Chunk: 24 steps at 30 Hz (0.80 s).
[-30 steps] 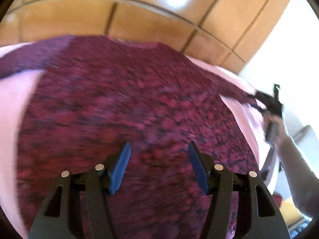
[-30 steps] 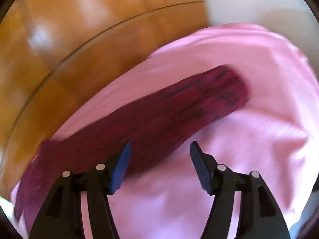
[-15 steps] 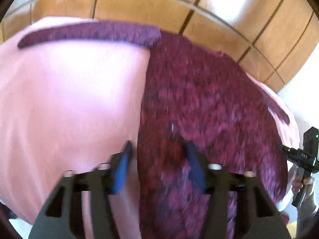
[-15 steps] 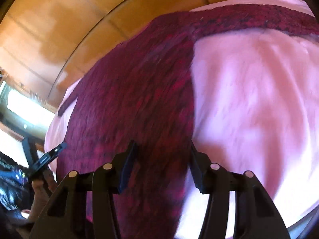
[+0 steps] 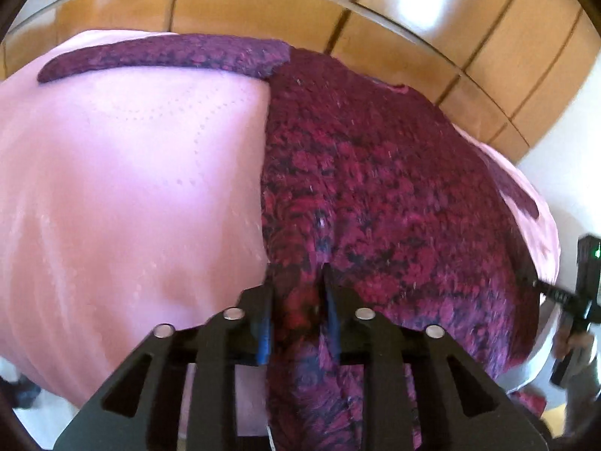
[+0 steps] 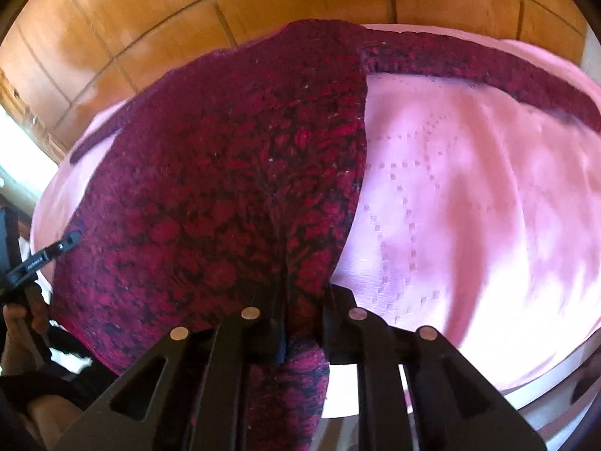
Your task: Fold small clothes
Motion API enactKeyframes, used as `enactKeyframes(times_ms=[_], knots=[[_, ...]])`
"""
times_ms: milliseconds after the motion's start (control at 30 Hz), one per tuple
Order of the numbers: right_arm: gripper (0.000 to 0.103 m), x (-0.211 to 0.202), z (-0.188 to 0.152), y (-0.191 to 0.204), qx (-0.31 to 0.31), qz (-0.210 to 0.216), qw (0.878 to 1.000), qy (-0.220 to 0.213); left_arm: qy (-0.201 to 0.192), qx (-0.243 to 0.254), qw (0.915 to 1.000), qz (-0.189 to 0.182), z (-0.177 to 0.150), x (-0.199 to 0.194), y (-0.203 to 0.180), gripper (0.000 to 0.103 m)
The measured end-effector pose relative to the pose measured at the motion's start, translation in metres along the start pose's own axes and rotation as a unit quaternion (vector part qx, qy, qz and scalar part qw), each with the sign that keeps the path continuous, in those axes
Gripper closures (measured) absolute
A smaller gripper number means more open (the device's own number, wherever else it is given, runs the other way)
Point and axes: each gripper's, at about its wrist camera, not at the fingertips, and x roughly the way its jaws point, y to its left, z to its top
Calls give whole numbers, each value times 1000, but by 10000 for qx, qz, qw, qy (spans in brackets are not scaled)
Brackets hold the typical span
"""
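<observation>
A dark red and black knitted sweater (image 5: 375,188) lies spread over a pale pink cloth (image 5: 131,188) on the table, filling the middle of both views, one sleeve stretched along the top of each frame. The left gripper (image 5: 296,308) has just been closing and now pinches the sweater's near hem at bottom centre. The right gripper (image 6: 300,323), also just closing, clamps a bunched fold of the hem the same way.

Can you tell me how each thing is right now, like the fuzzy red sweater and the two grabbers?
Dark red knitted sweater: spread flat on the cloth, sleeves out sideways, near edge pinched at both corners.
Left gripper: jaws just closed, pinching the sweater's edge.
Right gripper: jaws just closed, pinching the sweater's edge.
Pink cloth: lying smooth under the sweater.
</observation>
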Motion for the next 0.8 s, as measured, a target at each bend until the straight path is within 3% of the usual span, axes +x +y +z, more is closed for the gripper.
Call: enactKeyframes(times_ms=[100,233,333,400,533,667,800], knots=[[87,-3,3,-5,91,152,9998,27,-424,19,9991,47,19,-8,-3,69],[77,-6,11,-21,274,371,9989,-3,-775,347,9962,-176,48,0,-30,52],[62,-15,26,-58,917,405,9939,-454,-764,790,9935,-290,58,21,-60,48],[61,-19,38,-90,1470,380,9857,-733,-631,1011,9920,-404,59,39,-77,48],[61,-25,69,-178,2860,405,9466,-1435,-425,1287,9902,-323,57,66,-96,48],[61,-16,98,-252,4010,377,8948,-1929,-189,1238,9918,-267,51,84,-91,48],[62,2,123,-297,4537,122,8676,-2032,-136,1072,9932,-433,52,87,-84,48]])
